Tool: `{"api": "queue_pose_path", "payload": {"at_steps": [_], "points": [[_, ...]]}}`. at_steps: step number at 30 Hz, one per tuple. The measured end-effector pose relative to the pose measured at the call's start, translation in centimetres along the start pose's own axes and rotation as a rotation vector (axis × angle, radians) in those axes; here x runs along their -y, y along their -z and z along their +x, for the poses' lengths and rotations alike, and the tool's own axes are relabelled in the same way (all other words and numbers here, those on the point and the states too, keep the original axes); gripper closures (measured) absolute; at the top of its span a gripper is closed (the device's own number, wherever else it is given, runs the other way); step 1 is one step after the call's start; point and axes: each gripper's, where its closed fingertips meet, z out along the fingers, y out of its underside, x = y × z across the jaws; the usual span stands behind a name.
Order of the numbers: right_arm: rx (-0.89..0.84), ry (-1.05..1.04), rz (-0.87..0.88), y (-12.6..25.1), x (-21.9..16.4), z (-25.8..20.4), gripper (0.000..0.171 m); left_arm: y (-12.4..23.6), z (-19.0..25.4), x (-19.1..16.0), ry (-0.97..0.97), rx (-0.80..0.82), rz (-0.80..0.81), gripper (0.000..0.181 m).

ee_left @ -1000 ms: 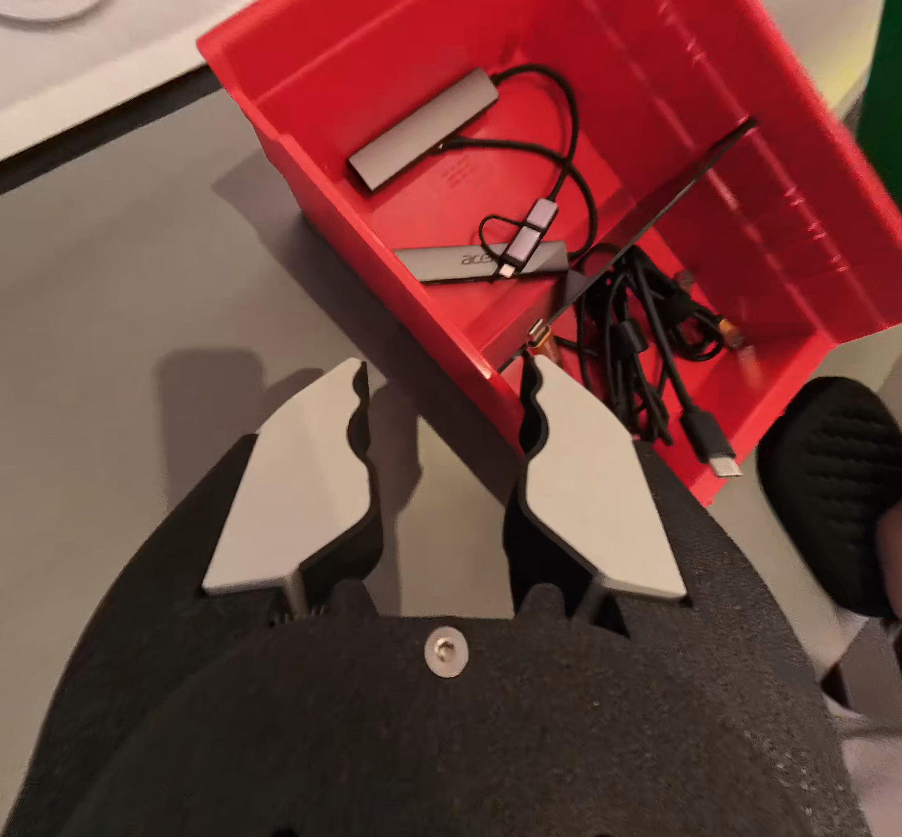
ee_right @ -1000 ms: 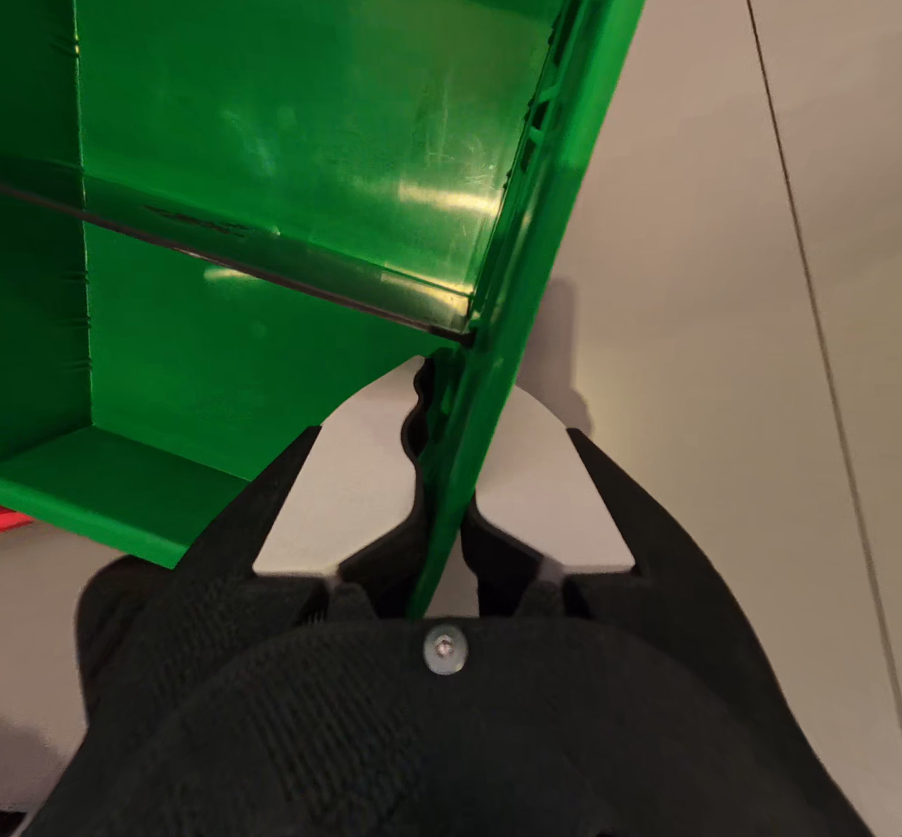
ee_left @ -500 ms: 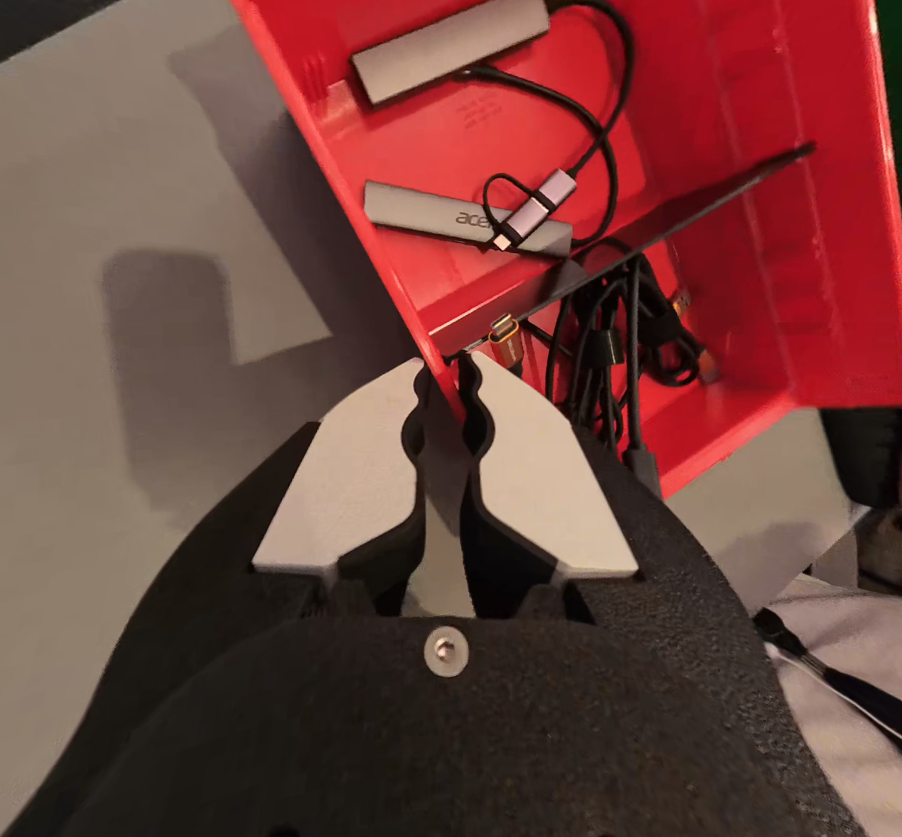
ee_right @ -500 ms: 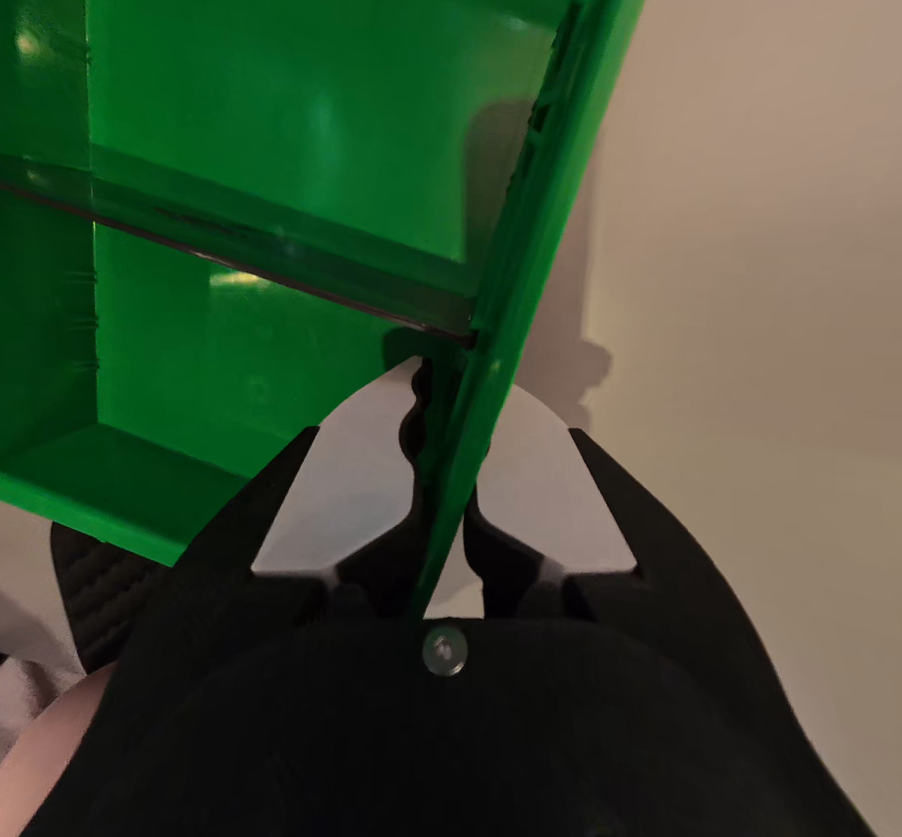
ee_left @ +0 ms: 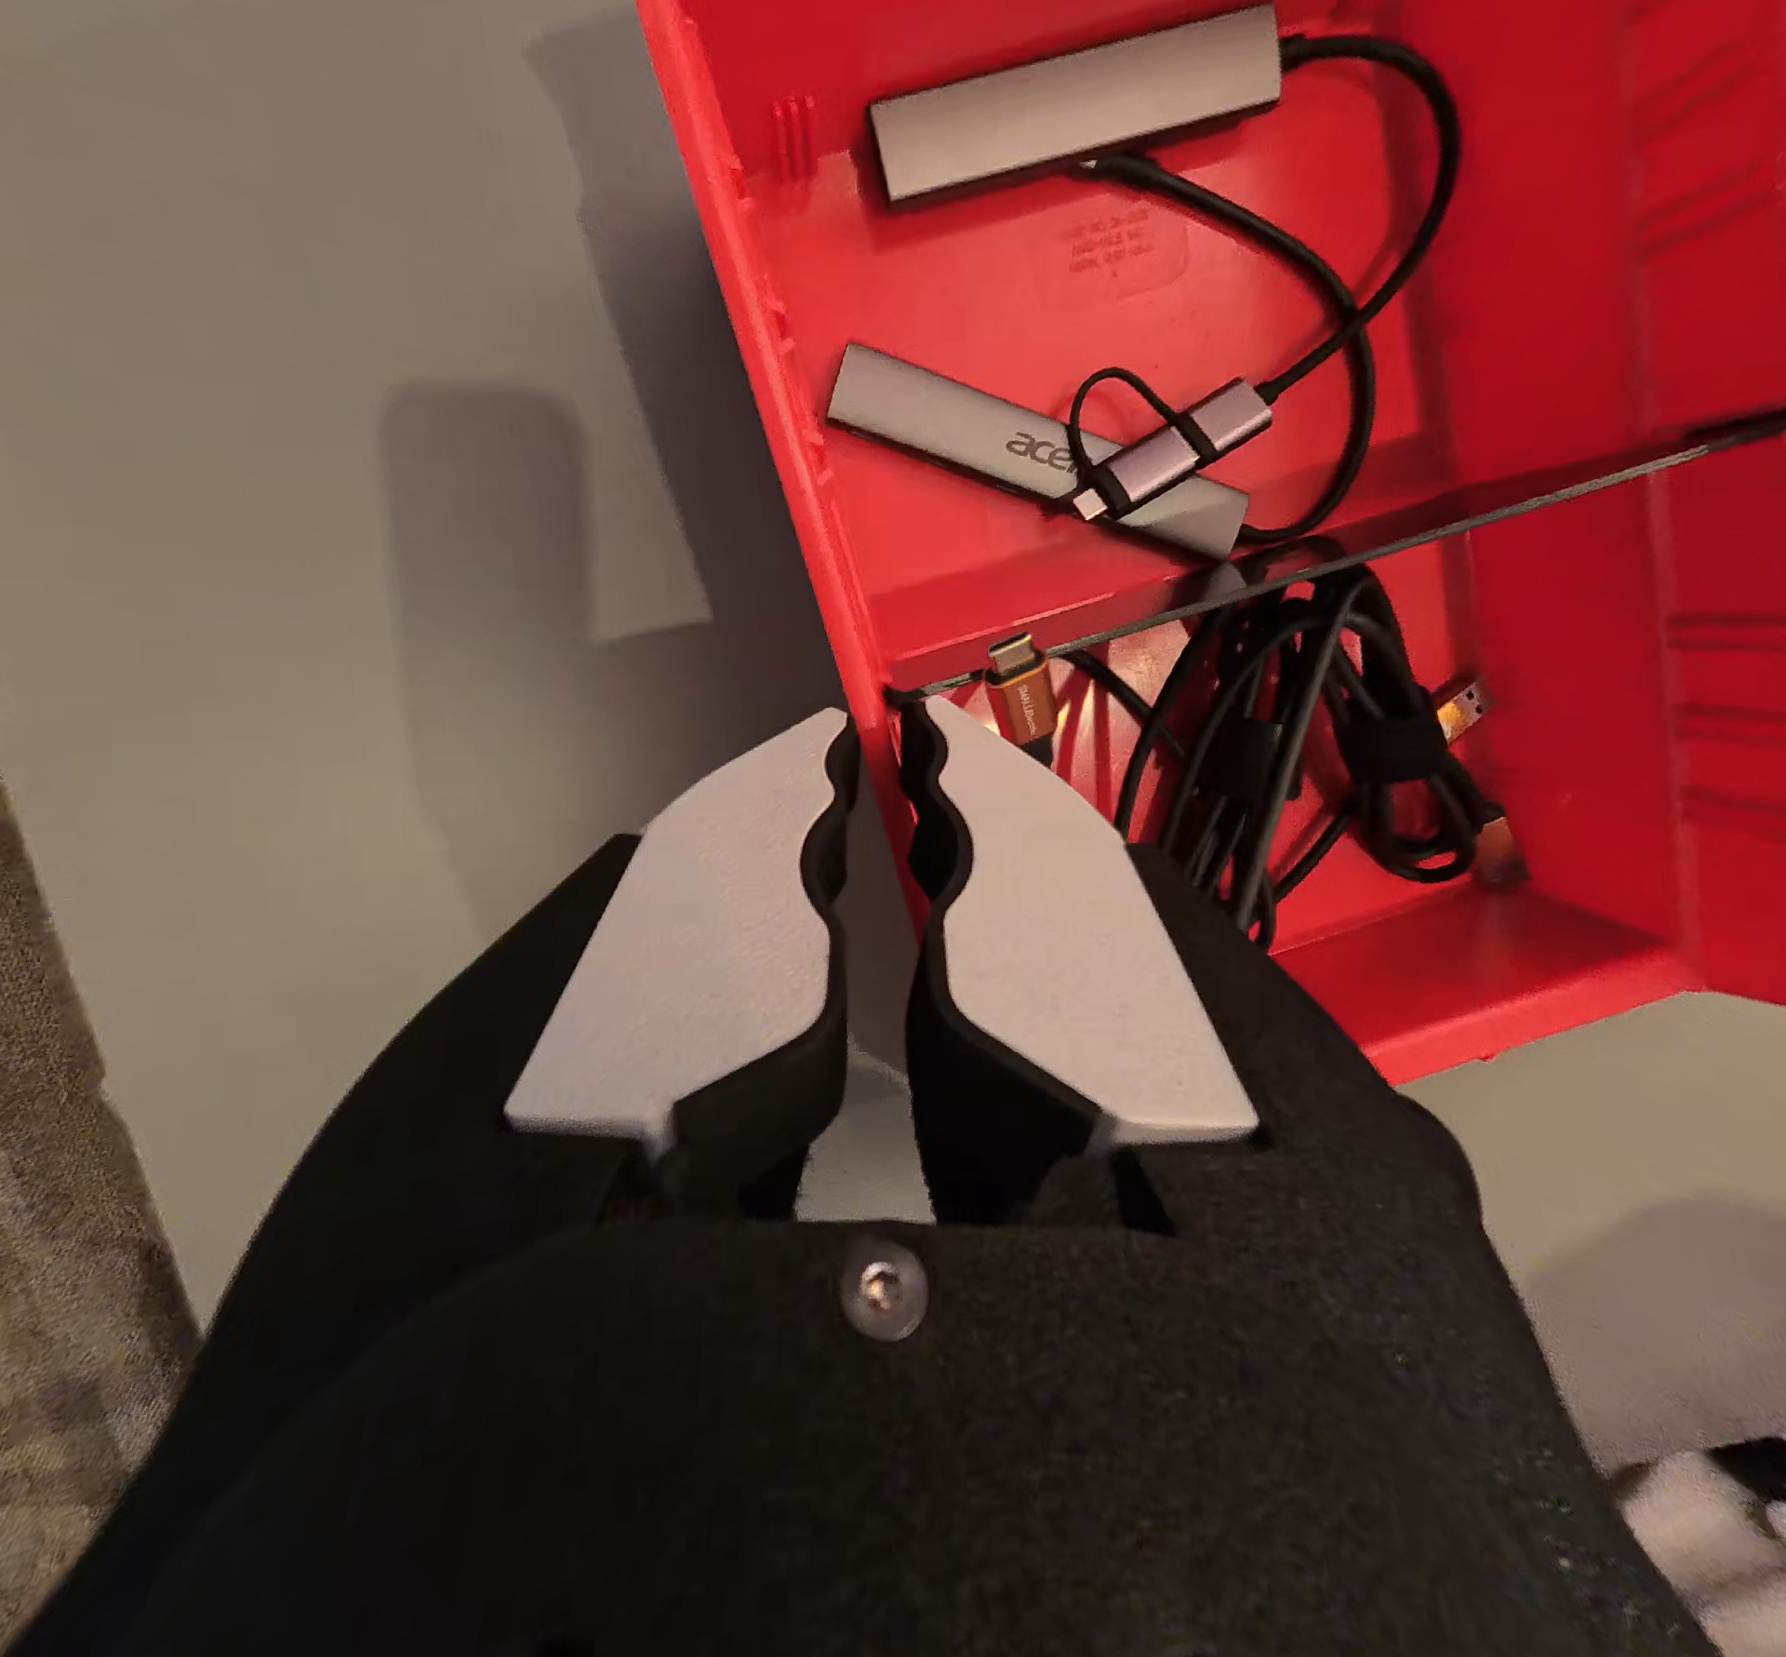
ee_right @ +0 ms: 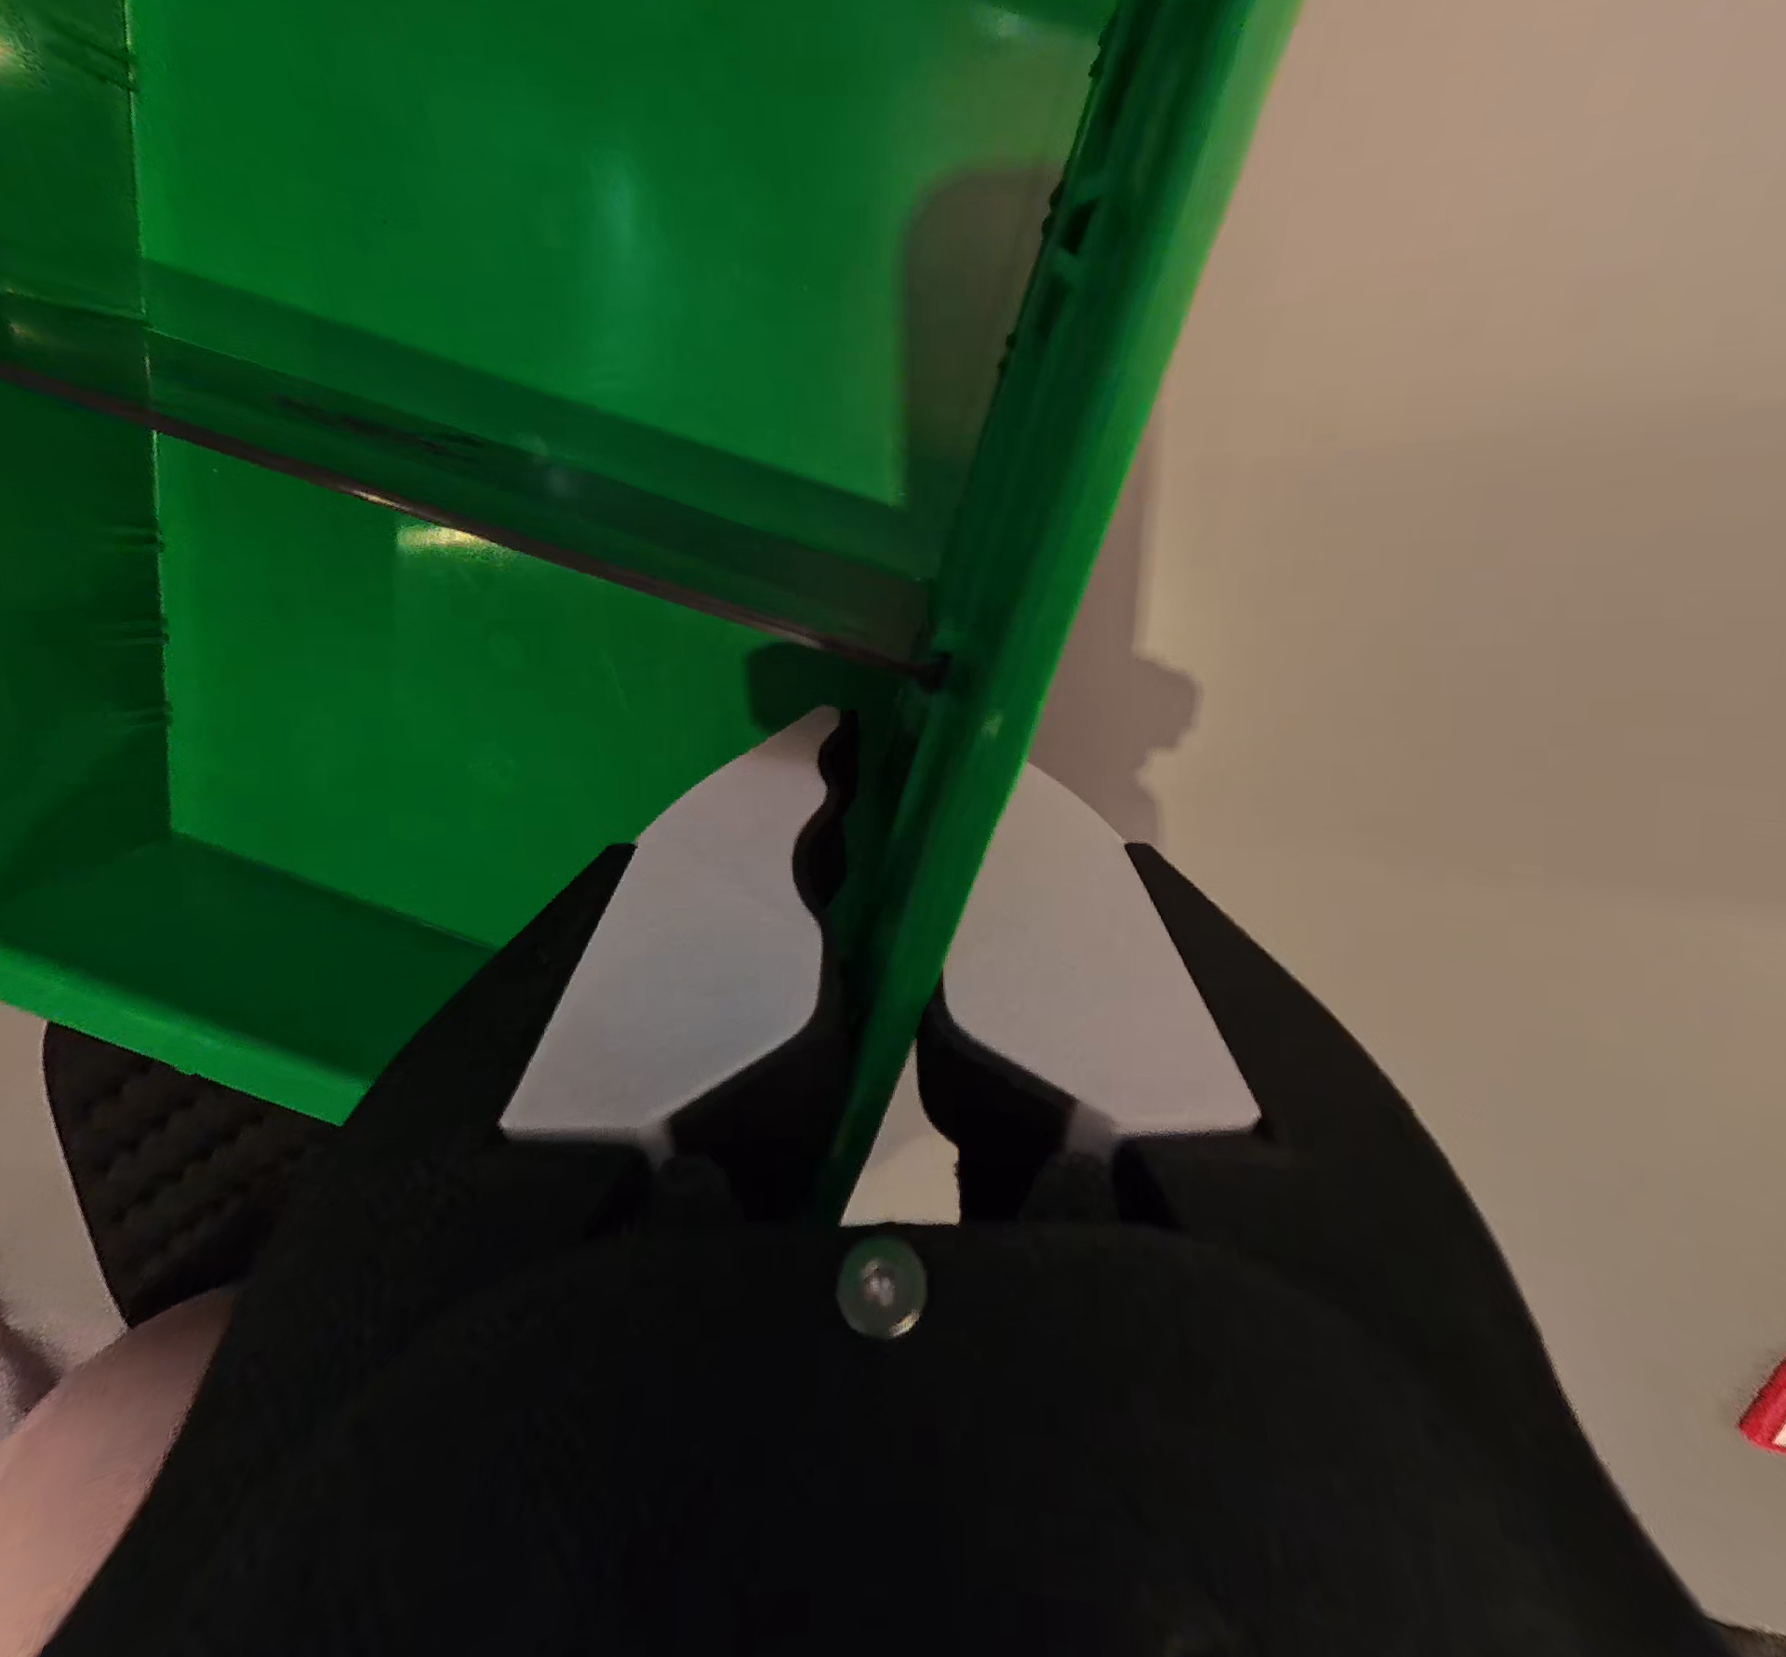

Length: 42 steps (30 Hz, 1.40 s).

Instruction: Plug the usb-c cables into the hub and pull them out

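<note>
In the left wrist view my left gripper point(ee_left: 881, 726) is shut on the left wall of a red bin point(ee_left: 754, 277), one finger outside and one inside. The bin's far compartment holds two grey hubs, one point(ee_left: 1073, 103) at the back and one point(ee_left: 966, 441) nearer, with a grey plug point(ee_left: 1174, 449) lying on the nearer one. A dark divider point(ee_left: 1450, 513) splits the bin. The near compartment holds a bundle of black cables point(ee_left: 1285, 750) and an orange usb-c plug point(ee_left: 1017, 694). In the right wrist view my right gripper point(ee_right: 875, 721) is shut on the right wall of a green bin point(ee_right: 1082, 489).
The green bin point(ee_right: 541, 190) has a dark divider point(ee_right: 464, 499) and shows nothing inside. Both bins rest on a grey tabletop point(ee_left: 290, 306). A carpeted floor point(ee_left: 58, 1127) shows past the table's left edge. A small red object point(ee_right: 1764, 1427) lies at the right edge. My hands' fingertips stand some 75 cm from each other.
My left gripper closed from open onto the red bin's left wall. The red bin has turned and come nearer in view. My right gripper stays shut on the green bin's wall.
</note>
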Motion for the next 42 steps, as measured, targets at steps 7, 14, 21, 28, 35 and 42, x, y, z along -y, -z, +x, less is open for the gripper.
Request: {"api": "queue_pose_path", "payload": {"at_steps": [7, 14, 21, 28, 35, 42], "points": [[0.024, 0.057, -0.008, -0.2, 0.9, 0.4, 0.158, 0.5, -2.4, -0.5, -0.137, 0.076, -0.006, 0.172], [-0.002, 0.111, 0.017, -0.2, 1.4, 0.6, 0.158, 0.5, -2.8, 0.0, -0.339, 0.147, -0.018, 0.169], [-0.006, 0.105, 0.009, -0.2, 1.2, 0.4, 0.157, 0.7, -2.2, -0.6, -0.403, 0.07, 0.017, 0.169], [0.009, 0.126, 0.006, -0.1, 0.5, 0.2, 0.158, 0.9, -2.3, -1.0, -0.416, 0.032, 0.041, 0.169], [0.008, 0.126, 0.005, -0.1, 0.8, 0.2, 0.157, 1.6, -5.1, -1.7, -0.358, 0.122, 0.03, 0.169], [0.004, 0.13, 0.0, -0.3, 1.2, -0.1, 0.157, 1.3, -3.1, -1.2, -0.493, 0.094, 0.055, 0.169]]}}
